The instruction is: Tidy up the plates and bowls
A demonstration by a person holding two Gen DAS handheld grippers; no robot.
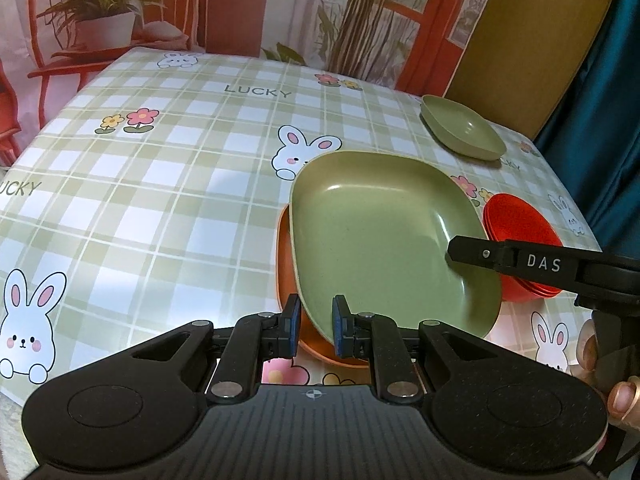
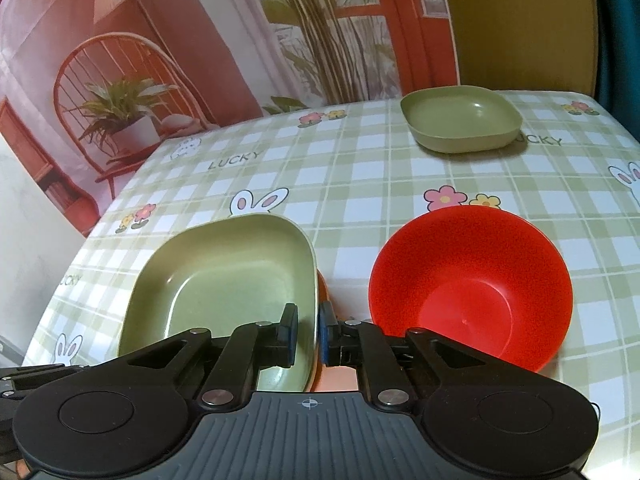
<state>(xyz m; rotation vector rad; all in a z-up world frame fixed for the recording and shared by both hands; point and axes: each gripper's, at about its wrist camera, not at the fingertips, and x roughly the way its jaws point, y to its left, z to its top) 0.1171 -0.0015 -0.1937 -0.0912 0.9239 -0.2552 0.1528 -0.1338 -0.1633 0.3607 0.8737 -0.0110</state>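
Both your hand-held grippers, left (image 1: 316,330) and right (image 2: 308,334), clench the empty green plate's (image 1: 376,236) rim; it sits in an orange plate (image 1: 285,248), beside stacked red bowls (image 2: 472,284).

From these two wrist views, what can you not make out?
- Orange plate: both views show only its rim; the green plate covers it.
- Red bowls: left wrist view, the right gripper hides their middle; the count is unclear.
- Far green bowl: no problem.
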